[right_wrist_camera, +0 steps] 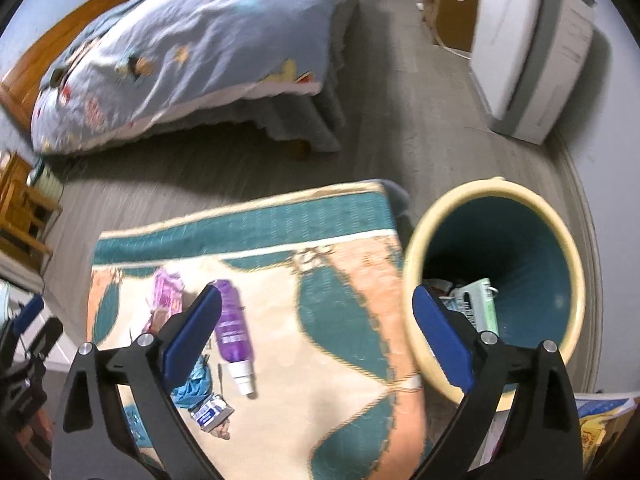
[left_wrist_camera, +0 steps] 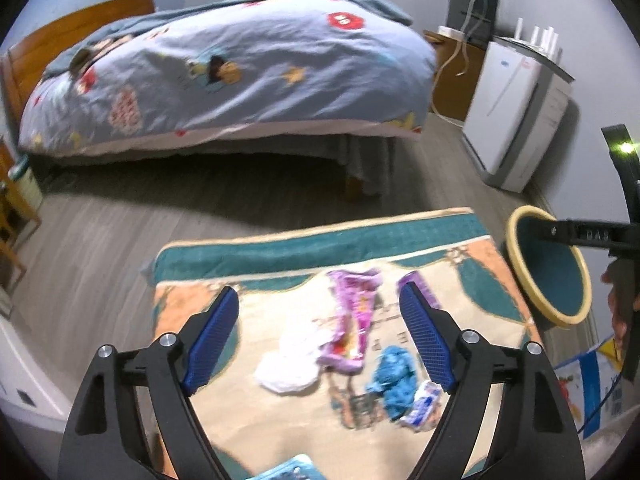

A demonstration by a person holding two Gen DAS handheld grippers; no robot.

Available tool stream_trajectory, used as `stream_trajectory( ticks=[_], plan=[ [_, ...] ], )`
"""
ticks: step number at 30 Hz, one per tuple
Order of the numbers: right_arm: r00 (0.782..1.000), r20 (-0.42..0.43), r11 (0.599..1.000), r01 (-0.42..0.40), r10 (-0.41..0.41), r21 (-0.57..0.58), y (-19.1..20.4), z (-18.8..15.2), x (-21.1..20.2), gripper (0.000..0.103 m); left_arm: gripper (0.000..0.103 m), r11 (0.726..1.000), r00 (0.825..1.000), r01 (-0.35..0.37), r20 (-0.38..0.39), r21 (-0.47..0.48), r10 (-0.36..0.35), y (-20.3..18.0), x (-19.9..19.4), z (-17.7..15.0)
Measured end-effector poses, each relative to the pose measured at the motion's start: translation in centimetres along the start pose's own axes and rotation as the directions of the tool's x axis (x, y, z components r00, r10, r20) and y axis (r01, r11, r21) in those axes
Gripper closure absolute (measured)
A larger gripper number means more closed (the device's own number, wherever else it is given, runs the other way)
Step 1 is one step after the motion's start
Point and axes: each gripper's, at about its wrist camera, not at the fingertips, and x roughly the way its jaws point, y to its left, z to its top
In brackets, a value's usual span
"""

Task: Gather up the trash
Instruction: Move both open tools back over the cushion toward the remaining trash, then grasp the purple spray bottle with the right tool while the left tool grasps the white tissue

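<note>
Teal bin (right_wrist_camera: 532,240), cream rim; purple bottle (right_wrist_camera: 232,320)

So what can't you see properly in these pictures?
- Purple spray bottle: left wrist view, mostly behind the left gripper finger.
- Yellow-rimmed teal trash bin: right wrist view, its contents partly behind the right gripper finger and in shadow.
- Small blue-and-white packet: print blurred.

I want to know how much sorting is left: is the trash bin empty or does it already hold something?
Not empty. In the right wrist view the trash bin already holds a green-and-white package and other scraps at its bottom.
</note>
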Motion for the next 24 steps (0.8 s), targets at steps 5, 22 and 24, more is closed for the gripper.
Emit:
stream_trajectory(
  ticks=[5, 22, 24],
  plan=[
    [0.999, -0.043, 0.999, -0.005, 0.003, -0.050, 2.5, -0.6, 2.5, 0.009, 0.020, 0.999, 0.998, -0.044, -0.052, -0.032, 0.042, 2.2, 1.4, -1.0],
    [0.980, -0.201, 0.991, -0.019, -0.008, -0.130, 7.9, -2.7, 9.9, 0.010, 0.020, 0.991, 0.956, -0.122, -0.263, 0.053, 0.132, 2.6, 9.3, -5.7],
    [0.979, -0.206, 0.989, -0.019, -0.011, -0.145, 8.5, -2.9, 10.4, 0.012, 0.021, 0.992, 0.951, -0.116, -0.281, 0.057, 0.127, 2.5, 10.0, -6.2]
  ],
)
